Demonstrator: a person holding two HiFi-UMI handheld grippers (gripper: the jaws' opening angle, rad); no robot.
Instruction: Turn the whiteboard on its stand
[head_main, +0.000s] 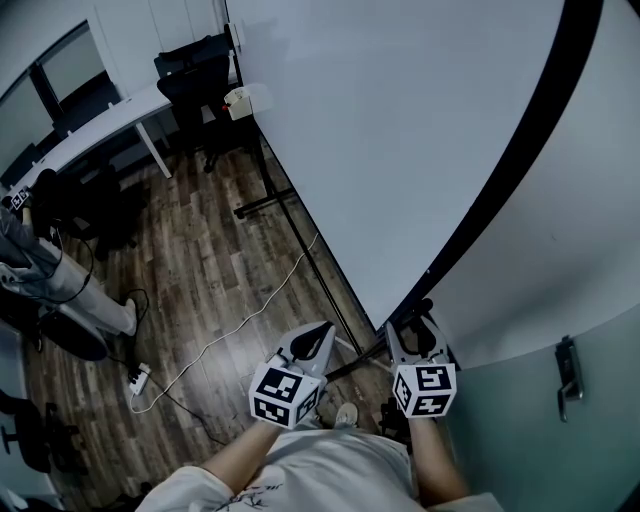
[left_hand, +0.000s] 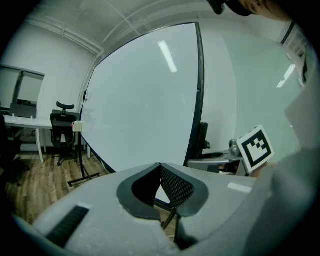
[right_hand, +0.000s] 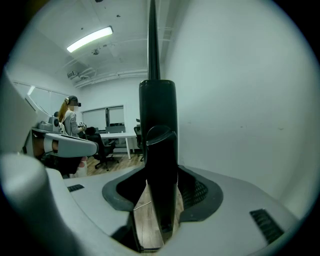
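Note:
The big whiteboard (head_main: 400, 130) with a black frame (head_main: 520, 150) stands tilted on its stand right in front of me. In the head view my right gripper (head_main: 420, 318) is at the frame's lower corner. The right gripper view shows a black frame post (right_hand: 157, 125) running up between the jaws, and the right gripper (right_hand: 160, 175) is shut on it. My left gripper (head_main: 320, 335) hangs just left of that corner, off the board. Its pads meet at the tip in the left gripper view, so the left gripper (left_hand: 160, 168) is shut with nothing held. The board's white face (left_hand: 145, 100) fills that view.
The stand's black foot (head_main: 265, 207) and a rail lie on the wood floor under the board. A white cable with a power strip (head_main: 140, 378) runs across the floor. A white desk (head_main: 90, 135), an office chair (head_main: 195, 75) and another person (head_main: 30, 260) are at the left. A wall with a door handle (head_main: 567, 370) is close on the right.

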